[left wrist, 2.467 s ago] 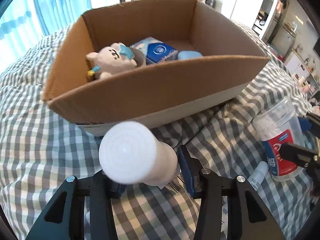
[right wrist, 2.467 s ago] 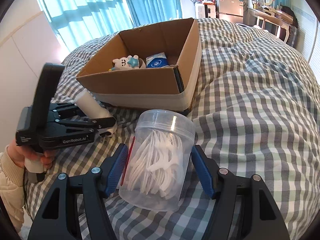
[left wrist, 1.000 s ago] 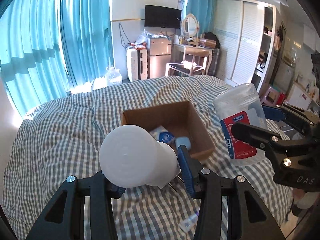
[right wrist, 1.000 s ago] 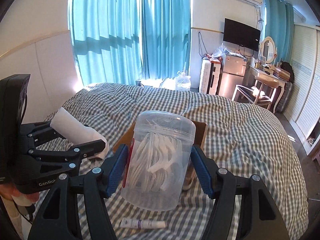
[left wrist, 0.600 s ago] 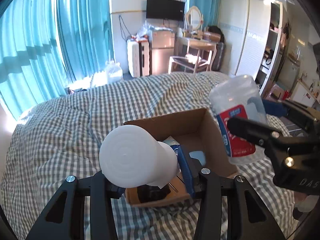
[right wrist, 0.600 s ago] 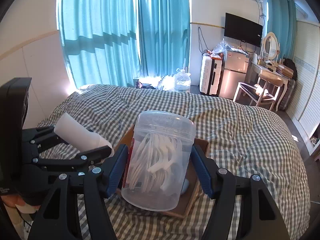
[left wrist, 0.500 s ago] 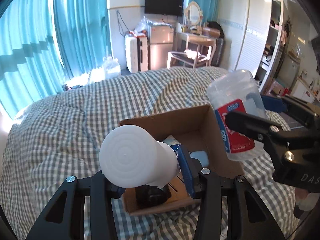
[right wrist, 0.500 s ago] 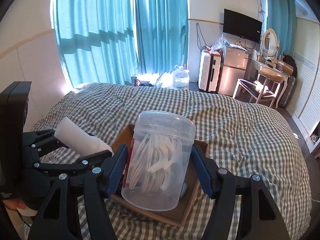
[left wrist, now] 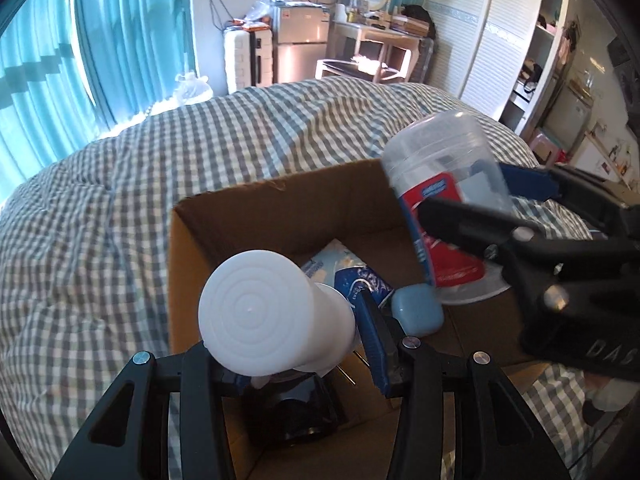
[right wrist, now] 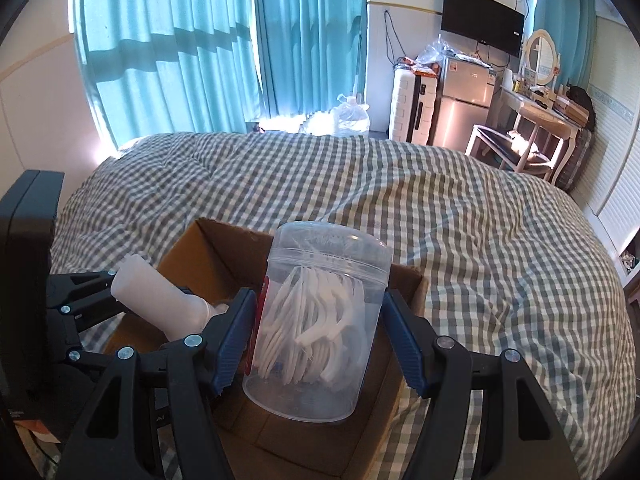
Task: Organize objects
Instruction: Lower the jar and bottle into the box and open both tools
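Observation:
My left gripper [left wrist: 296, 344] is shut on a white plastic bottle [left wrist: 264, 312] and holds it over the near left part of an open cardboard box [left wrist: 280, 216]. My right gripper [right wrist: 320, 332] is shut on a clear jar of white floss picks [right wrist: 320, 320] with a red label, held over the box's right side [right wrist: 224, 248]. The jar [left wrist: 444, 208] and the right gripper [left wrist: 560, 264] show in the left wrist view; the bottle [right wrist: 156, 300] shows in the right wrist view. In the box lie a blue tissue pack [left wrist: 352, 276], a light blue case [left wrist: 416, 312] and a black object [left wrist: 292, 408].
The box sits on a bed with a grey checked cover [right wrist: 460, 216]. Teal curtains [right wrist: 200, 48], a suitcase [right wrist: 412, 104], a small fridge [right wrist: 464, 108] and a dressing table [right wrist: 540, 116] stand beyond the bed.
Both grippers have come down and closer over the box, each still holding its object. The box now fills much more of both views.

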`<state>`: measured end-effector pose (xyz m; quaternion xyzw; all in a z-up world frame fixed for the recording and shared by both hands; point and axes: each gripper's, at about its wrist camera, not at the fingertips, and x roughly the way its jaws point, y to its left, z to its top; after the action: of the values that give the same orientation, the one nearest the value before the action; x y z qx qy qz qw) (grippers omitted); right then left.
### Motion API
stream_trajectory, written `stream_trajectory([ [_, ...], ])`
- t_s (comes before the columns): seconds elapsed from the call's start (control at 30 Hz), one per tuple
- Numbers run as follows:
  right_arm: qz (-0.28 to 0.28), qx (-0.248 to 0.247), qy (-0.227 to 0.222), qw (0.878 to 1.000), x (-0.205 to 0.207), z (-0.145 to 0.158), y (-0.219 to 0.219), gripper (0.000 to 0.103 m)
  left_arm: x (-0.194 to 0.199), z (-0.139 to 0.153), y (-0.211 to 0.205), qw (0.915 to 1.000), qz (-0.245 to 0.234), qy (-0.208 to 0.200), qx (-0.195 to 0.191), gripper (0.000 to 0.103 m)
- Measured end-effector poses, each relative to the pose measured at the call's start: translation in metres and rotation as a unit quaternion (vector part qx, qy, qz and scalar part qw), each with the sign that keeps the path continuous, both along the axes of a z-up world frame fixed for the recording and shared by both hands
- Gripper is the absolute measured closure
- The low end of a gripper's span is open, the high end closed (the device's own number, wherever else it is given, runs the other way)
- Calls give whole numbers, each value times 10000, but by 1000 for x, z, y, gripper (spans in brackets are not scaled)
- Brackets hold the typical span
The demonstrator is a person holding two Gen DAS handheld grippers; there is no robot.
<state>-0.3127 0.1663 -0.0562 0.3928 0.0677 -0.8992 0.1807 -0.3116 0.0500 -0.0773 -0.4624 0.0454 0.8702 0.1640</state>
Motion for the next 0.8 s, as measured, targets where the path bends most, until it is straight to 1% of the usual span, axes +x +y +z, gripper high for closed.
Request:
stream_trajectory([
  [0.1,19,-69,-115,9999,-2,-12,-1,38,-3,-9,3,10000,-37,-61,-12,57],
  [0.23,2,1,-191,9998,-5,-21,-2,38,-9,-21,4,9998,7,-219,6,57],
  [0.4,21,-46,-279,9996,-4,-24,-3,38,-8,-29,6,9997,-28,-259,-37,57],
  [0.57,-18,8,-337,9994,-3,-27,-6,37,-5,-36,9,9995,-46,-305,-57,56],
  [0.63,-46,-50,-289,9996,-2,-23,-6,36,-4,-38,11,9994,24,-350,-53,53],
  [0.7,-103,-122,-238,9996,-1,-19,-4,25,-1,-38,10,9992,76,-400,22,49],
  [0.77,-206,-240,-187,9993,1,-14,0,24,2,-33,9,9991,74,-406,138,43],
  [0.8,-233,-270,-195,9992,1,-12,1,24,3,-28,6,9990,63,-395,190,35],
])
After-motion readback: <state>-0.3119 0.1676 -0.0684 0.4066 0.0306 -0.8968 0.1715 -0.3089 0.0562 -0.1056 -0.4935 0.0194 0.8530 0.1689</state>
